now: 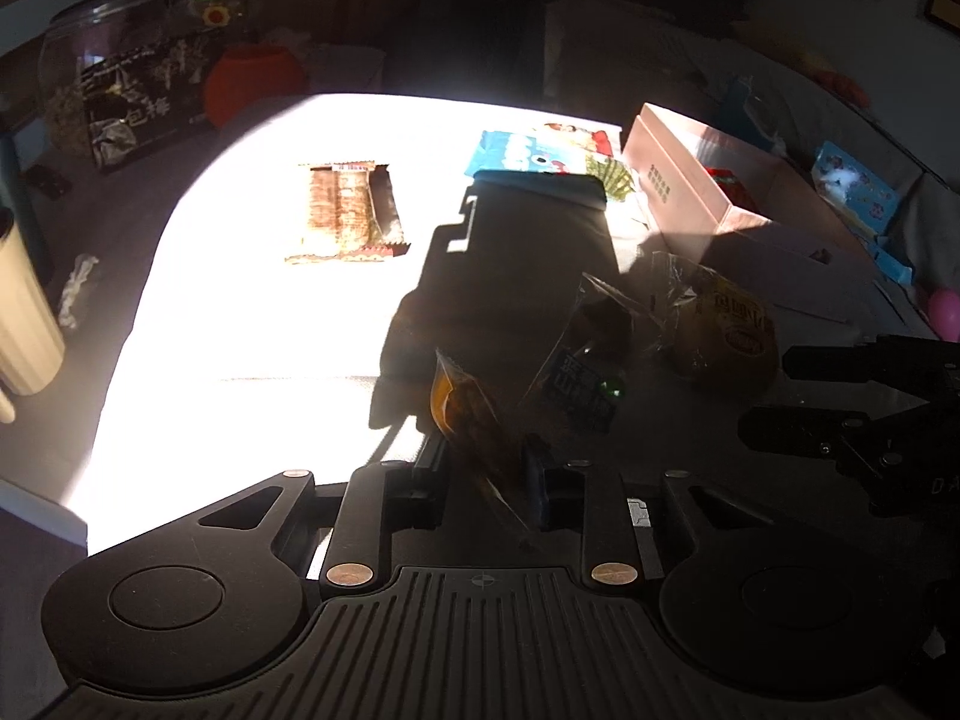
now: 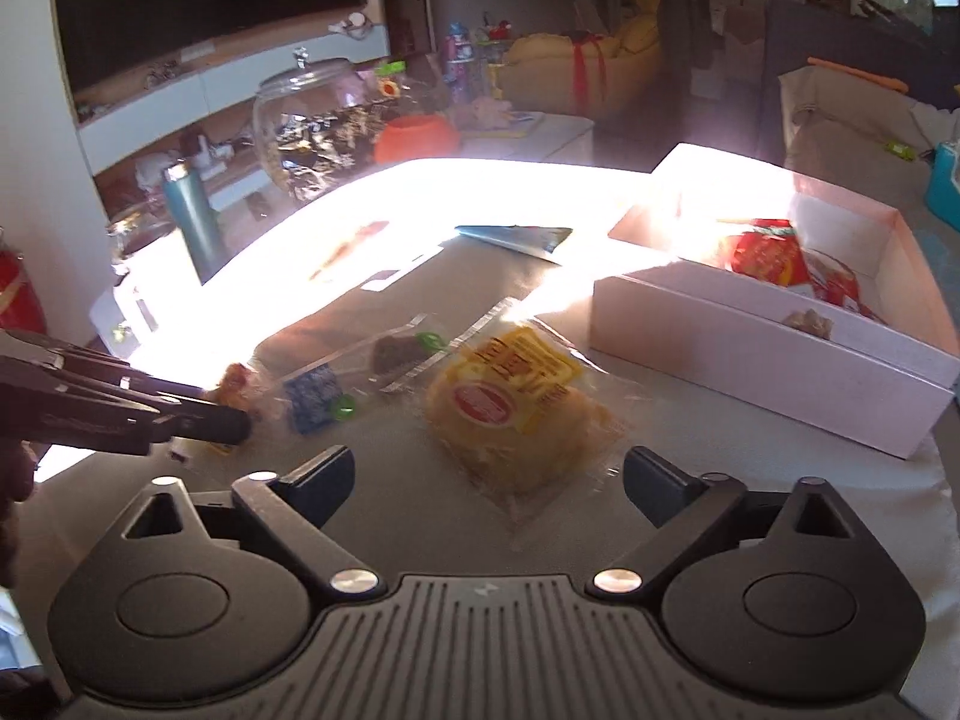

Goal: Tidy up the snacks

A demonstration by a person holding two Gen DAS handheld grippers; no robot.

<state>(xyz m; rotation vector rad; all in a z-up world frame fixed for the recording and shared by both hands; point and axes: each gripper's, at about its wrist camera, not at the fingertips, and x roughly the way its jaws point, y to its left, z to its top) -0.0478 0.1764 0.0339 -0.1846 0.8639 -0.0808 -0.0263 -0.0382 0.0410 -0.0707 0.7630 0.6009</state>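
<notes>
While the left gripper (image 1: 489, 480) is nearly closed, its jaws pinch the tail of a small orange-brown sachet (image 1: 465, 414), which stands up from the pads.
Right gripper: the right gripper (image 2: 486, 483) is wide apart and holds nothing; the yellow bun packet (image 2: 510, 420) lies on the counter (image 2: 690, 420) just ahead of its open jaws.
Hand pose: both grippers point forward and down at the counter; the left one enters the right wrist view from the left edge, its tip at the sachet.
Other snacks: a clear packet with blue label (image 2: 336, 384) lies between sachet and bun; a biscuit pack (image 1: 345, 213) and a blue-white pouch (image 1: 540, 153) lie farther out in the sun.
Goal place: the pink box (image 2: 750, 354), well to the right, already contains red packets (image 2: 774, 255).
Advice: probably the sachet goes into the box; the grip is only on thin film, so it should be lifted straight and carried slowly over the bun, above the box wall.
</notes>
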